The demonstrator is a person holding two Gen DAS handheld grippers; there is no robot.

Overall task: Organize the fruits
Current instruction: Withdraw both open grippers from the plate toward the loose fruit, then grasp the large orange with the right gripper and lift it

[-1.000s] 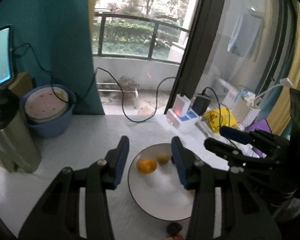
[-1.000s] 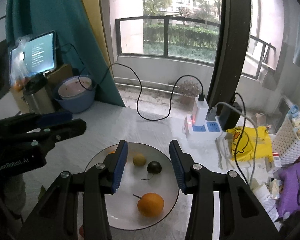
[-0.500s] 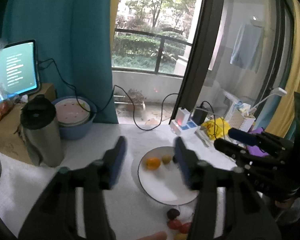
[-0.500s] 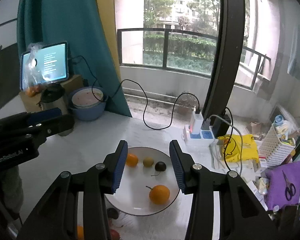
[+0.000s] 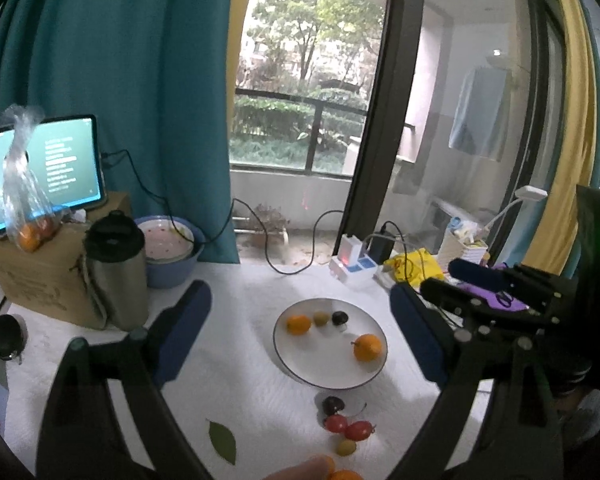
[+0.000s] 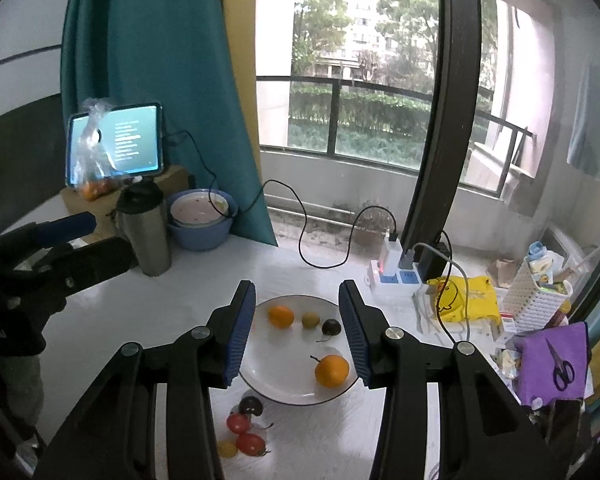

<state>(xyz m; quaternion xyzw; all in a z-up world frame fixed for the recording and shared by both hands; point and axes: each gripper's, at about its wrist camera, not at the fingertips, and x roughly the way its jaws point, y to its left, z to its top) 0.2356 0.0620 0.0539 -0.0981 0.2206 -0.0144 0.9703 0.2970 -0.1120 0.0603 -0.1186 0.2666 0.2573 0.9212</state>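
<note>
Left wrist view: left gripper (image 5: 300,320) held above the table (image 5: 236,360), jaws wide and opening further, nothing between the pads. White plate (image 5: 320,368) framed between the blue fingers, carrying a small orange (image 5: 298,324), an olive-green fruit (image 5: 321,318), a dark fruit (image 5: 340,317) and a larger orange (image 5: 367,347) nearer the right rim. Just off the plate's near edge, on the cloth: a dark plum-like fruit (image 5: 333,404), two red tomatoes (image 5: 347,427), a small yellow one (image 5: 346,447). Green leaf (image 5: 222,440) lying left of that cluster. At the bottom edge, blurred, possibly a fingertip beside more orange fruit (image 5: 342,474).

Right wrist view: right gripper (image 6: 297,332) also clear of the table, jaws partly parted, gripping nothing, same plate seen in the gap.
</note>
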